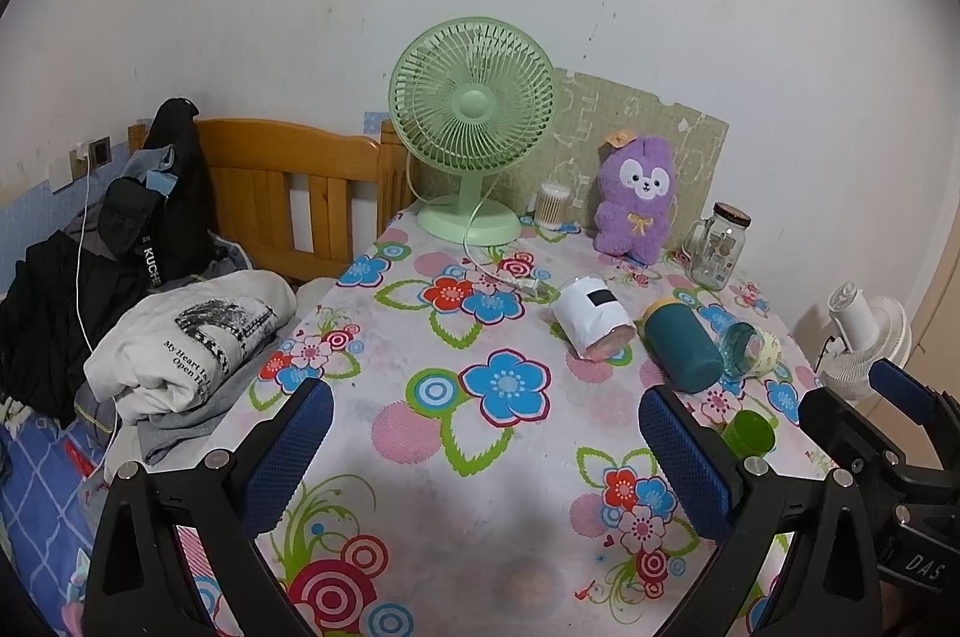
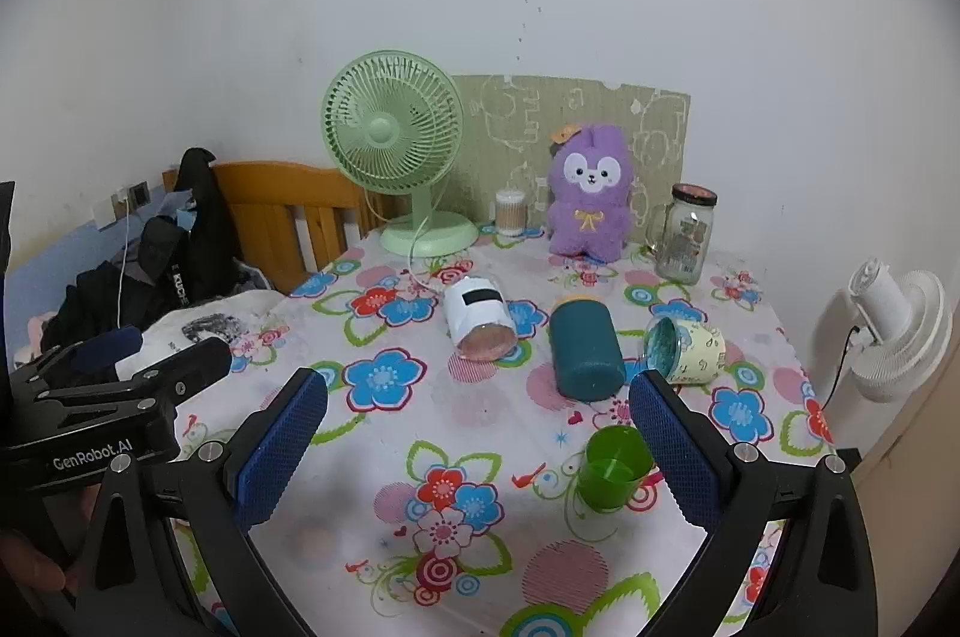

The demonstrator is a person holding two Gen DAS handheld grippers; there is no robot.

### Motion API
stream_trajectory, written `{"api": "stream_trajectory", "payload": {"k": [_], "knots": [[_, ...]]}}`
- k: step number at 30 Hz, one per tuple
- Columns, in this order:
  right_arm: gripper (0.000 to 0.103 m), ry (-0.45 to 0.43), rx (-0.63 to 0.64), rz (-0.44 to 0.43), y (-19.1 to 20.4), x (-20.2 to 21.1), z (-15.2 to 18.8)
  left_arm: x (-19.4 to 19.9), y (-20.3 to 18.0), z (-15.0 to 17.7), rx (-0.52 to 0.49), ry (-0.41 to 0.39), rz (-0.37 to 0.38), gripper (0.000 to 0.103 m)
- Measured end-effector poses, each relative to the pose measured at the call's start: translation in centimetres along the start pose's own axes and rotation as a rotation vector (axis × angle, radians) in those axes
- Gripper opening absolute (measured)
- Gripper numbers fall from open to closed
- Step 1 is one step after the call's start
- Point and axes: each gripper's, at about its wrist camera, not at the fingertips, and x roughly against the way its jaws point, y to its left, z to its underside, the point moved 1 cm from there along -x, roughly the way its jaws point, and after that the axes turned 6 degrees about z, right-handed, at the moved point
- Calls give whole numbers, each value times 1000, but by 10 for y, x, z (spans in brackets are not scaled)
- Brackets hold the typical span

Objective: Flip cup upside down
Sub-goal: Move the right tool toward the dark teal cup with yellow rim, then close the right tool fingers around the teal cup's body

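Observation:
A small green cup (image 2: 613, 466) stands upright, mouth up, on the flowered tablecloth (image 2: 456, 415), just left of my right gripper's right finger. It also shows in the left wrist view (image 1: 748, 432), partly hidden behind my left gripper's right finger. Three cups lie on their sides farther back: a white one with a pink inside (image 2: 480, 318), a dark teal one (image 2: 585, 350) and a pale patterned one with a blue inside (image 2: 684, 349). My right gripper (image 2: 477, 448) is open and empty above the table. My left gripper (image 1: 486, 454) is open and empty.
A green desk fan (image 2: 396, 145), a cotton-swab jar (image 2: 510, 212), a purple plush toy (image 2: 591, 193) and a glass mug jar (image 2: 684, 232) stand along the back. A bed with piled clothes (image 1: 180, 343) lies left. A white fan (image 2: 900, 331) is beyond the right edge.

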Motion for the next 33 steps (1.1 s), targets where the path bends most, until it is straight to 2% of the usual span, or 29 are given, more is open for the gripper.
{"api": "stream_trajectory", "payload": {"k": [9, 15, 18, 20, 22, 27, 33], "knots": [[102, 71, -2, 11, -13, -35, 2, -20, -1, 6, -7, 51, 4, 103], [102, 141, 32, 44, -30, -83, -8, -49, -6, 5, -23, 114, 11, 103], [102, 208, 21, 43, -41, -112, -12, -67, -10, 4, -43, 143, 7, 103], [102, 300, -11, 51, -52, -140, -13, -80, -13, 3, -53, 168, 2, 103], [102, 346, -23, 40, -59, -158, -14, -96, -14, 2, -59, 202, 0, 103], [102, 453, 1, 79, -70, -198, -16, -135, -19, 2, -73, 317, 20, 103], [102, 546, -7, 28, -78, -231, -27, -165, -27, 7, -92, 395, 18, 103]]}}
